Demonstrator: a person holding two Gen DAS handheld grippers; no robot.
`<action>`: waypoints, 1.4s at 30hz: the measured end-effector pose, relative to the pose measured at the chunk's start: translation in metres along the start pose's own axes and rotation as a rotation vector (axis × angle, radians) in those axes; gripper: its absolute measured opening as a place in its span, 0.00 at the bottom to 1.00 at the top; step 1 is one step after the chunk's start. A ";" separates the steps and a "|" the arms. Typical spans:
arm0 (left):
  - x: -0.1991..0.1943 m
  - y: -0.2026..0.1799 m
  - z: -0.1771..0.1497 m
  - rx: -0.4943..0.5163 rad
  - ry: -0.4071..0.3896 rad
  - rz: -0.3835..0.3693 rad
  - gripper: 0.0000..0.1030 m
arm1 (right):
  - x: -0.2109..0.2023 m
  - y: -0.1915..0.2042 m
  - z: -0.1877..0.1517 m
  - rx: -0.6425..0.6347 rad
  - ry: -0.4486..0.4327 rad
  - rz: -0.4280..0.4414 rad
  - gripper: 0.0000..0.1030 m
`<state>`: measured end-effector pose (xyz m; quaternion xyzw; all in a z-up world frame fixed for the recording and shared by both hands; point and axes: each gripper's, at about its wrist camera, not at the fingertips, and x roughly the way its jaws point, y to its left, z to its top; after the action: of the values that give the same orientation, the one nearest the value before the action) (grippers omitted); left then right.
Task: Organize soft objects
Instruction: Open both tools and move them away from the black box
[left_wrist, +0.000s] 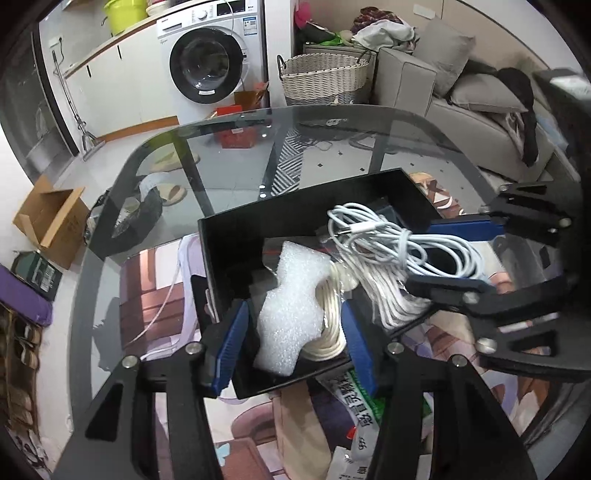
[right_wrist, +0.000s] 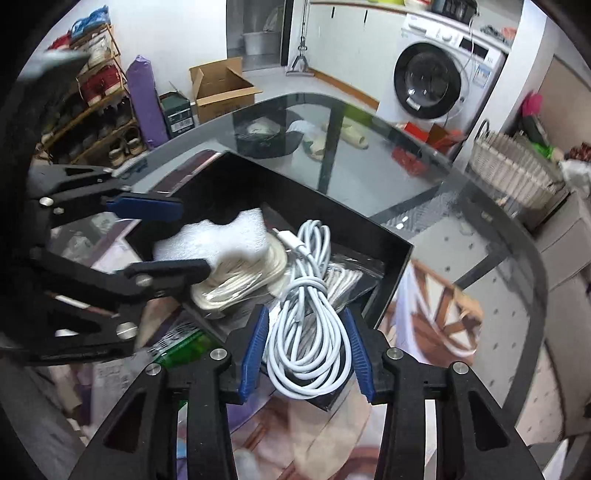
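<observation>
On the glass table (left_wrist: 332, 122), inside the black tray (left_wrist: 236, 236), the foam piece (left_wrist: 291, 306) lies lengthwise between the left gripper's (left_wrist: 293, 343) parted jaws, while the right gripper (right_wrist: 306, 354) straddles the white cable (right_wrist: 310, 306), unclamped.

Even, fairly bright indoor light, source unseen; soft glare and reflections across the glass table (left_wrist: 369, 122); heavy fisheye bending with black vignette at every corner; centre sharp in left wrist view, motion blur on the left gripper (right_wrist: 184, 236) in right wrist view.
</observation>
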<state>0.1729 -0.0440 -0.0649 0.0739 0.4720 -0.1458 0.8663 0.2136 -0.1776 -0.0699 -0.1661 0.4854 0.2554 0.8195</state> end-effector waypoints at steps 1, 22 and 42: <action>0.000 0.000 0.000 0.000 0.000 0.012 0.51 | -0.002 -0.002 0.001 0.014 0.001 0.018 0.45; -0.030 0.007 0.000 -0.034 -0.055 -0.064 0.55 | -0.025 0.003 -0.006 0.008 -0.076 -0.018 0.09; -0.068 -0.029 -0.109 0.143 0.093 -0.058 0.86 | -0.045 0.067 -0.101 0.178 0.113 0.355 0.46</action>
<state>0.0416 -0.0297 -0.0667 0.1286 0.5020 -0.2004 0.8314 0.0847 -0.1871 -0.0802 -0.0190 0.5730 0.3422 0.7444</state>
